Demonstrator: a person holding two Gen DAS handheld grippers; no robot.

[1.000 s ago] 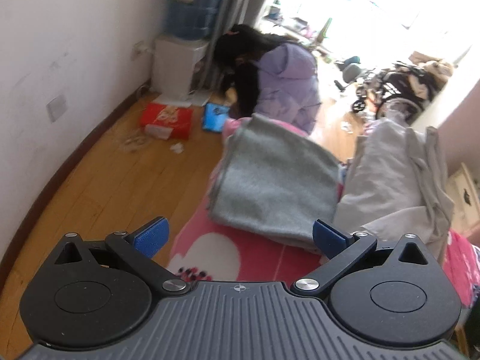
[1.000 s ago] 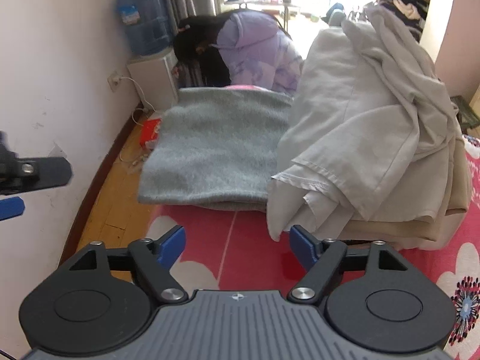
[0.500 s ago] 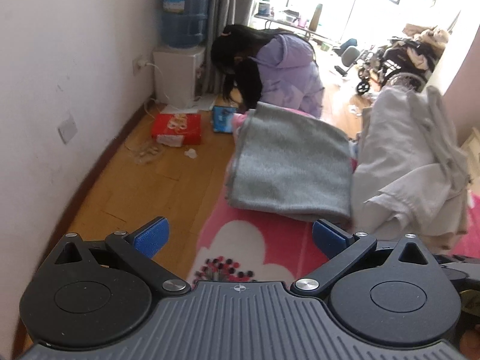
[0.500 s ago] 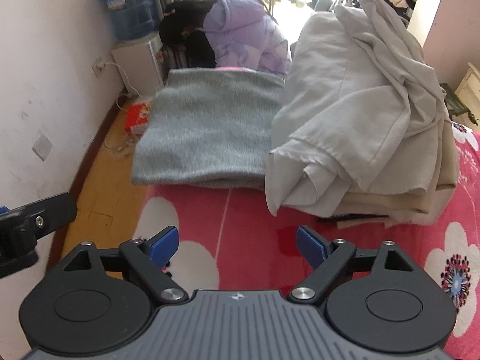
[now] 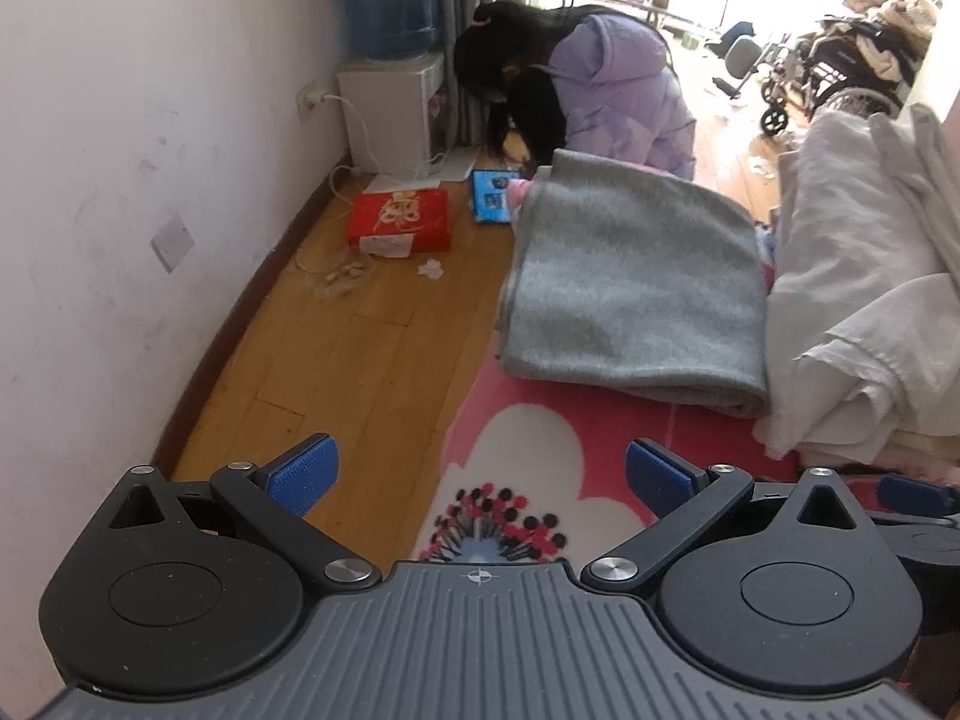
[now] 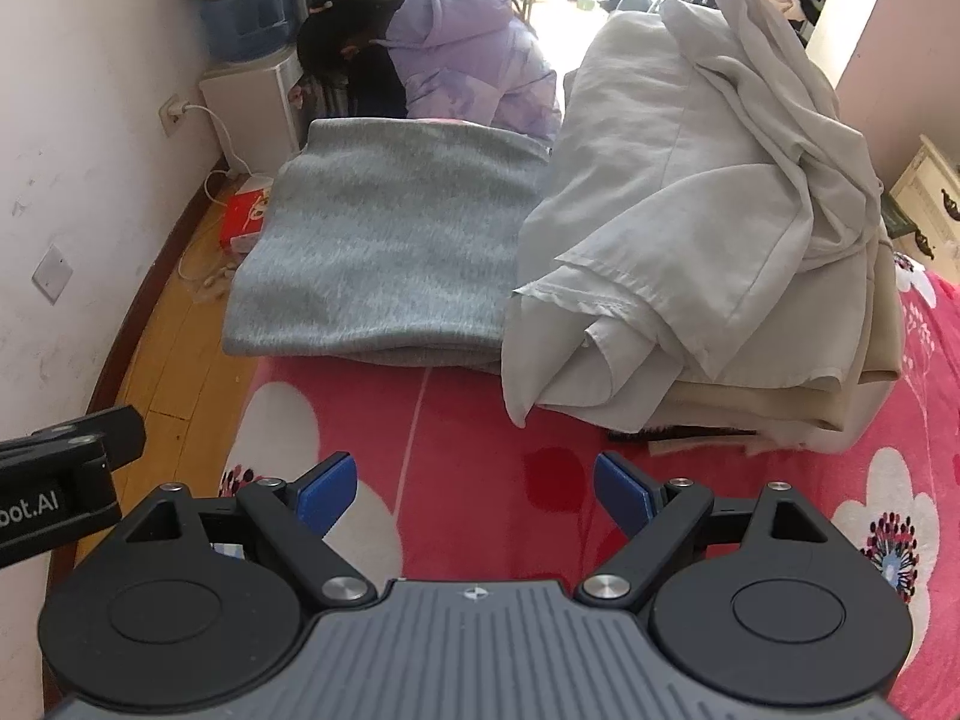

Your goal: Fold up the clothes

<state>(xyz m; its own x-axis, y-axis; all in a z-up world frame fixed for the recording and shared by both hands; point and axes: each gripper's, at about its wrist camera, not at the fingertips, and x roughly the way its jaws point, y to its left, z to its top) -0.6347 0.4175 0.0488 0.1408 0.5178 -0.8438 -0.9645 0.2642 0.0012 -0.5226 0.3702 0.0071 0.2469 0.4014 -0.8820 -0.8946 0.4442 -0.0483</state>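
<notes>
— Is anything blocking the bare strip of red flowered blanket (image 6: 456, 420) nearest the grippers?

— Nothing is lying there. The folded grey fleece garment (image 6: 384, 252) and the heaped pile of pale beige clothes (image 6: 708, 228) are closing it off farther back, sitting touching side by side.

I see a grey knit garment (image 6: 384, 252) folded into a flat, neat rectangle on the red flowered bedspread (image 6: 480, 450), its folded edge toward me and its left side at the bed's edge. Just beside it on the right, touching it, sits a taller stack of cream clothes (image 6: 690, 228); the lower layers look folded, while the top pale piece is rumpled and spills forward.
</notes>
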